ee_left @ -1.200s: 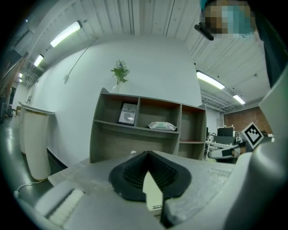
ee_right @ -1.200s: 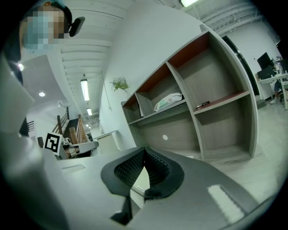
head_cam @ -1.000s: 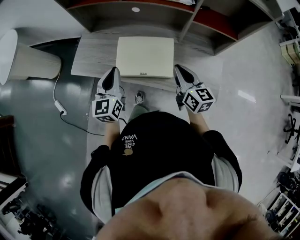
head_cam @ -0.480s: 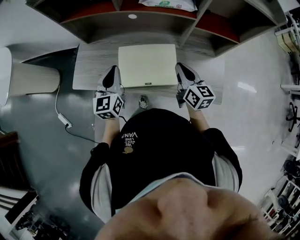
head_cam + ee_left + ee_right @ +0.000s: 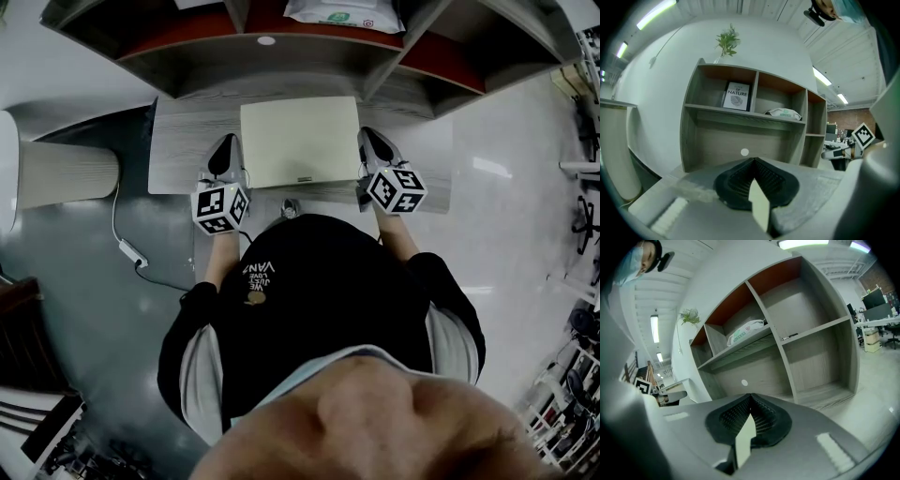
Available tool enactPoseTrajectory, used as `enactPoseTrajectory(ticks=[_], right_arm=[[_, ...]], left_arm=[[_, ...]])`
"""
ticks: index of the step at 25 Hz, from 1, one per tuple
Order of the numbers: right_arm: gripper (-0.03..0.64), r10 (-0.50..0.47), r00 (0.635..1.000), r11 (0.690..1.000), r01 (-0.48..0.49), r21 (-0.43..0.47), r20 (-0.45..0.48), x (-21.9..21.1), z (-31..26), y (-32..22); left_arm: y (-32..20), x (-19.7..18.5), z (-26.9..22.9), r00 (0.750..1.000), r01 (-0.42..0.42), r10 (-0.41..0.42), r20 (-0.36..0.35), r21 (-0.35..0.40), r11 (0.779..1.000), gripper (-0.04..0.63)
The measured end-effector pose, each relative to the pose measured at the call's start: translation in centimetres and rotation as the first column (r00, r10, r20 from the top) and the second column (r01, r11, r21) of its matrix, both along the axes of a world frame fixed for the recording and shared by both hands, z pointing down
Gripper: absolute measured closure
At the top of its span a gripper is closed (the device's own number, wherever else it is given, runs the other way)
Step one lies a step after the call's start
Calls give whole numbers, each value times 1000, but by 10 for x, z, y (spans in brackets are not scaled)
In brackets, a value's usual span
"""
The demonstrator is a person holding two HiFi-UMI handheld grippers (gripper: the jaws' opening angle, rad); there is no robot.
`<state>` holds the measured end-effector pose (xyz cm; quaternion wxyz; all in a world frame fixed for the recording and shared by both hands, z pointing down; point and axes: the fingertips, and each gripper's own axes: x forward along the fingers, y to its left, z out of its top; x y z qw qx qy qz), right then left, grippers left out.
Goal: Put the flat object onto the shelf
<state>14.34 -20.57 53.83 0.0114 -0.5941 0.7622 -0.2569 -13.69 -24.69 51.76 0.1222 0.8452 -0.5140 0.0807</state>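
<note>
**While both grippers clamped it, the flat cream rectangular board (image 5: pixel 300 141) was held level before the grey wooden shelf unit (image 5: pixel 216 70).**

The left gripper (image 5: pixel 228 142) had its jaws closed on the board's left edge and the right gripper (image 5: pixel 368 135) on its right edge. The board lay over the pale wood-grain ledge (image 5: pixel 178 159) at the shelf's foot, and contact with it could not be judged. Each grip probably took only a thin strip of edge, so an uneven push from either hand could let the board pivot or slide from the pads. A tilted or off-centre entry might jam its far edge against an upright divider (image 5: pixel 382 54). The white packet (image 5: pixel 342 14) would likely obstruct the upper compartment.
</note>
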Motion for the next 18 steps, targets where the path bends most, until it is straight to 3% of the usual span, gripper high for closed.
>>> enactPoseTrajectory(ticks=[10, 14, 18], right_arm=[[614, 40, 995, 993, -49, -108, -86, 19, 47, -10], [564, 47, 992, 984, -66, -168, -116, 23, 68, -12], [493, 44, 989, 974, -75, -212, -144, 25, 86, -11]], left_arm=[[-17, -11, 54, 1000, -12, 12, -1, -172, 985, 594], [-18, -12, 77, 999, -34, 30, -18, -255, 966, 565], [-18, -14, 97, 998, -45, 30, -52, -319, 947, 490]])
